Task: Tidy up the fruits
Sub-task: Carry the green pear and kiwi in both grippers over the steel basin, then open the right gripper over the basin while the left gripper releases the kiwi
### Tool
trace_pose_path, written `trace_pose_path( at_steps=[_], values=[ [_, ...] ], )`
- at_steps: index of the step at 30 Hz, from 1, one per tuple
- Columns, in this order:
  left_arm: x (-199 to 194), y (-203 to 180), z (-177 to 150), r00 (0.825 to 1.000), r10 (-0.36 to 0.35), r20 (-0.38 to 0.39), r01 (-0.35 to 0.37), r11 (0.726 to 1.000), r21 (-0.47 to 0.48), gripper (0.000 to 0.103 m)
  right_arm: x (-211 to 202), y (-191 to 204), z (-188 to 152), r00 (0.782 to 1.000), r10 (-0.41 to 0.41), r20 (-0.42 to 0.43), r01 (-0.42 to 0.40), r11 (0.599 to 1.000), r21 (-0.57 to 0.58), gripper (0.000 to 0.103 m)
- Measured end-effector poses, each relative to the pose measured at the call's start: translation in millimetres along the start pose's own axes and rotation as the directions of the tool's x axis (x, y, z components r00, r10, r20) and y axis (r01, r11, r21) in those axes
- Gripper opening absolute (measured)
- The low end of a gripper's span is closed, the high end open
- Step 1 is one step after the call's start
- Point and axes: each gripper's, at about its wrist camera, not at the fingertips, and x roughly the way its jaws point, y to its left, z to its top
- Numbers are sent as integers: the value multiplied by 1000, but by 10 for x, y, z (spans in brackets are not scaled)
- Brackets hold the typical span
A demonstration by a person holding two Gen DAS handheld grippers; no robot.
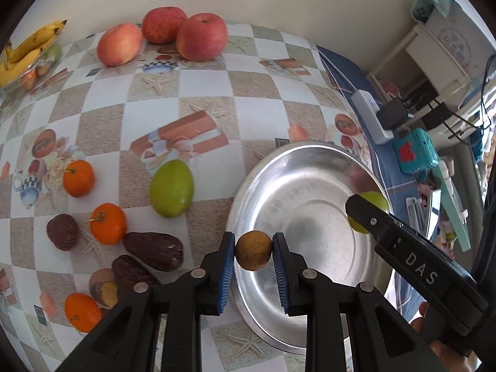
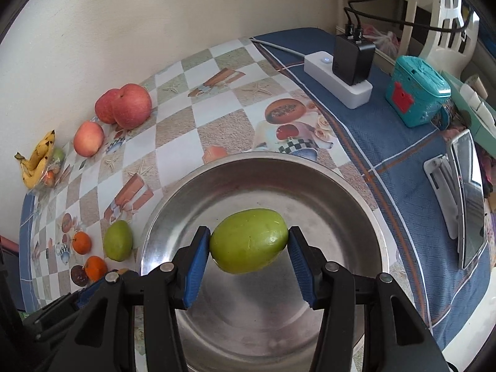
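The only text that reads clearly is "DAS", in raised pale capitals along the black body of the right gripper (image 1: 369,214) as the left wrist view shows it. A white box (image 1: 446,40) at the upper right of that view carries a printed label with several characters, but they are too blurred to make out.

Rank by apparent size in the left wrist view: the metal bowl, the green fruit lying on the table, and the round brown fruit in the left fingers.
1. metal bowl
2. green fruit
3. round brown fruit, smallest despite being nearest the camera.
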Motion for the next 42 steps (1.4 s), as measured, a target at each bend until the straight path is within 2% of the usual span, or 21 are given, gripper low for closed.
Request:
trace_pose_path(
  at_steps=[9,24,30,35,42],
  values=[
    [80,-123,-48,1000,8,-17,-7,999,49,27,8,45,8,1000,11,-10,-11,1000,-10,53],
    [160,-121,-86,999,18,-46,-16,999,52,29,84,87,-17,999,-5,-38,4,1000,-30,53],
    [157,-120,-83,999,13,-47,-11,999,50,39,92,100,-18,999,-16,-37,14,999,-35,54],
    [125,-157,-78,999,6,-37,-3,998,64,53,26,99,-2,1000,-17,-14,17,999,-31,58],
    [81,-145,-51,1000,8,-25,-6,998,55,60,-18,84,20,1000,-20,0,20,1000,-22,58]
  ],
)
